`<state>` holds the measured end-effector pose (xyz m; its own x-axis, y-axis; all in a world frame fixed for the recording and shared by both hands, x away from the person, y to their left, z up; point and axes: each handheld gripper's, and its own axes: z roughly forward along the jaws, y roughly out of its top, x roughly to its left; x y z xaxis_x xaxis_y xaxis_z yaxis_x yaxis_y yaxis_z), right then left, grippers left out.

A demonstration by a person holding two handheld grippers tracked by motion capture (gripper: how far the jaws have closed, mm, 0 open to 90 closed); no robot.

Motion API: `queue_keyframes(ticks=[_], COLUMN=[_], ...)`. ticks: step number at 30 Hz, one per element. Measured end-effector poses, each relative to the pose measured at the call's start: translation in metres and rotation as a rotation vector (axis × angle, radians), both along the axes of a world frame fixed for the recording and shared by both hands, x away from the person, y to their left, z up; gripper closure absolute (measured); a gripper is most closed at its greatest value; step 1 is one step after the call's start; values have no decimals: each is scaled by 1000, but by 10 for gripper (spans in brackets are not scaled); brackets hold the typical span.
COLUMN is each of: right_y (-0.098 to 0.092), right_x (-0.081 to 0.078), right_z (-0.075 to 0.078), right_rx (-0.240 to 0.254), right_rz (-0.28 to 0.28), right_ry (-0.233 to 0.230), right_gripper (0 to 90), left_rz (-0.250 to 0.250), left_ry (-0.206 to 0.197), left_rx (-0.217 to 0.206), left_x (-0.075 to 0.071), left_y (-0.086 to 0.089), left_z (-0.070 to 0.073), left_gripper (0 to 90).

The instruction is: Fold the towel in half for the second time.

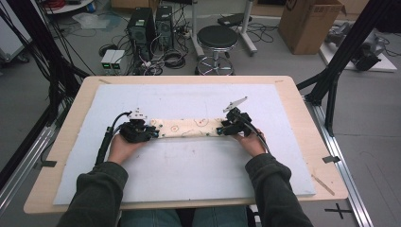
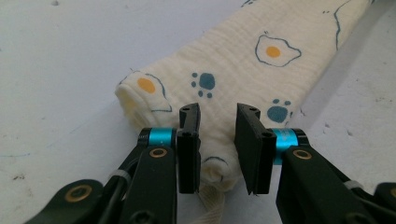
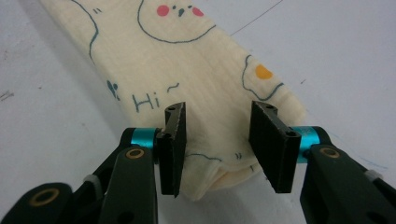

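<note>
Folded cloth lies flat, each end between spread, non-pinching fingers.

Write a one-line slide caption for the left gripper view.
Left gripper straddles the end of a folded cream cloth printed with eggs and paws.

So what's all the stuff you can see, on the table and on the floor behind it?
Cloth: one, cream with blue paw prints and egg pictures, folded into a long strip in the middle of the mat.
Mat: one, pale blue-white, covering most of the table.
Table: one, light wood.
Stool: one, black round seat, on the floor behind the table.
Computer towers: two, black, on the floor among cables.
Cardboard box: one, brown, far right.
Left gripper: black, jaws apart around the cloth's left end.
Right gripper: black, jaws apart around the cloth's right end.
Sleeves: two, dark green.
</note>
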<state>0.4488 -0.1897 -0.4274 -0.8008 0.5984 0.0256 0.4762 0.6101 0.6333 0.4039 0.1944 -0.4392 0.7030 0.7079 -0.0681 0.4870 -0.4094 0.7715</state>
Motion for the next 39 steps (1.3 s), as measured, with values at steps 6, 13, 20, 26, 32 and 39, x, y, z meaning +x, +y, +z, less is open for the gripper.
queue_keyframes(ticks=[6,13,20,26,32,39], right_y=[1,-1,-3,-7,-11,-14], right_x=[1,3,0,-4,-10,-14], right_z=[0,3,10,18,27,32], right_rx=[6,59,99,133,171,192], right_rz=[-6,-29,-51,-64,-77,-81], right_ry=[3,13,-1,-14,-29,-45], right_gripper=[550,491,421,362,301,227], left_rz=[5,27,34,27,28,28], left_ry=[6,-1,-14,-20,-29,-39], left_rx=[-4,-69,-98,-99,-116,-132], left_x=[0,0,-5,-11,-15,-19], left_y=[0,5,9,7,9,10], left_z=[1,9,18,25,30,35], left_gripper=[681,621,578,539,487,441])
